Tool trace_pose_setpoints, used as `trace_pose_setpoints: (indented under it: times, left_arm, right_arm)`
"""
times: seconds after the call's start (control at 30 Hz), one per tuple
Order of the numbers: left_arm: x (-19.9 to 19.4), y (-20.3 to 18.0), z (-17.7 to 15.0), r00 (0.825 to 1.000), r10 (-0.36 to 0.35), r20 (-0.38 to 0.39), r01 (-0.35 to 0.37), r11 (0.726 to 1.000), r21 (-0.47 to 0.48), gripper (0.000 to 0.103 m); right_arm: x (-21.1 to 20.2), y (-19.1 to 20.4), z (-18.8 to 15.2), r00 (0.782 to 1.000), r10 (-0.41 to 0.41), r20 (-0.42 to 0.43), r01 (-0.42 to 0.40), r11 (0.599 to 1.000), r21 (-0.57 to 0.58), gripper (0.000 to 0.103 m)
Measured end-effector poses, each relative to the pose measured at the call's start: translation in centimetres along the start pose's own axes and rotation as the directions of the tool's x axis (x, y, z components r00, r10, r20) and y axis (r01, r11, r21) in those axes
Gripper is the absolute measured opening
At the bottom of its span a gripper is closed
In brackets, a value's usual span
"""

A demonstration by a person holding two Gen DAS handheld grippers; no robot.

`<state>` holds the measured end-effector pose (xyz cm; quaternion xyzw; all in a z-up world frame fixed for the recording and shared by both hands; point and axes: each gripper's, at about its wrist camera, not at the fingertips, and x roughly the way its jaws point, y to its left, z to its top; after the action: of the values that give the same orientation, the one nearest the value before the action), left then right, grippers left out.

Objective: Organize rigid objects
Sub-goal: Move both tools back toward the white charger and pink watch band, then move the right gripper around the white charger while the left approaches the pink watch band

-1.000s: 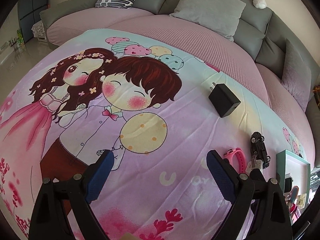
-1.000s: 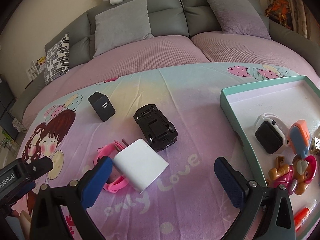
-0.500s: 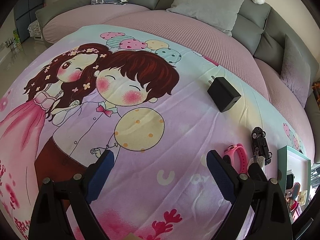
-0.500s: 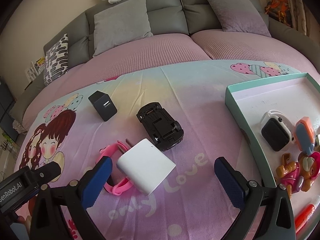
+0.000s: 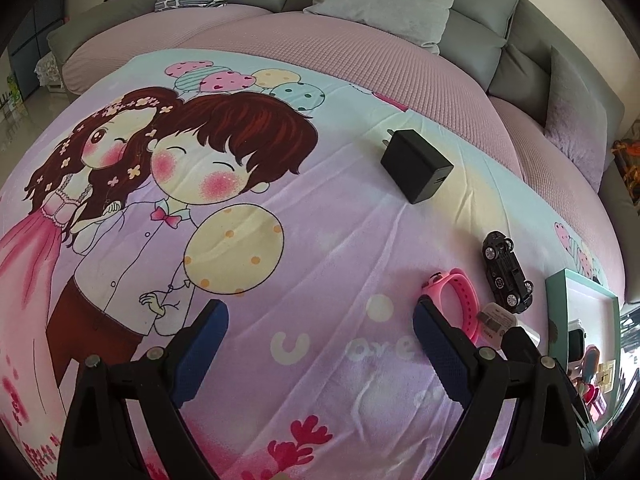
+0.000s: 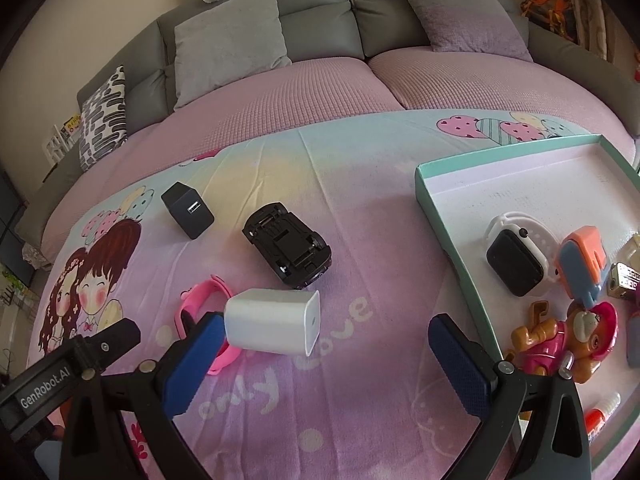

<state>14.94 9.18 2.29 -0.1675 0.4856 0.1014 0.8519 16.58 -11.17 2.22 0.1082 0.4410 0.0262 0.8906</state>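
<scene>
Both grippers spread wide, nothing pinched. Right gripper (image 6: 320, 356) hangs over cartoon blanket (image 6: 360, 200), left blue pad just touching white charger (image 6: 272, 326). Everything relative to that charger: pink band (image 6: 200, 300) tucked right behind on left, upside-down black toy car (image 6: 288, 248) just beyond, black charger (image 6: 187, 210) farther back left, teal tray (image 6: 448, 216) off to right holding smartwatch (image 6: 516, 260) and toy pup (image 6: 560, 340). Left gripper (image 5: 320, 344) hovers over bare blanket.

Both cameras ride just behind their tongs, looking steeply down at the cartoon bedspread (image 5: 320, 240) from close by, toward the grey sofa (image 6: 312, 16). Each view catches the black charger (image 5: 416, 170), black toy car (image 6: 288, 250) and pink wristband (image 5: 456, 296).
</scene>
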Motion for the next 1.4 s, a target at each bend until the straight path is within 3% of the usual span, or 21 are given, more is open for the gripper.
trace_pose_setpoints:
  times: [0.33,0.5,1.13,1.4]
  left_arm:
    - [1.9,-0.9,0.0,0.995,-0.084,-0.048,0.083,0.996,-0.012,0.094]
    - [2.4,-1.6,0.1,0.995,-0.087,-0.051,0.087,0.996,0.006,0.094]
    - [3.2,-2.9,0.0,0.998,-0.015,-0.060,0.020,0.997,0.080,0.094]
    - [3.8,-4.0,-0.1,0.997,0.052,-0.051,-0.044,0.990,0.135,0.098]
  right_arm:
    - [-0.5,-0.7,0.1,1.000,0.013,-0.015,-0.013,1.000,0.003,0.102]
    - [-0.9,-0.9,0.2,0.999,0.026,-0.019,-0.026,1.000,0.009,0.102]
    - [-2.2,-0.8,0.4,0.999,0.023,-0.022,-0.024,0.998,-0.053,0.102]
    - [-3.5,-1.4,0.7,0.999,-0.039,0.027,0.041,0.996,-0.078,0.102]
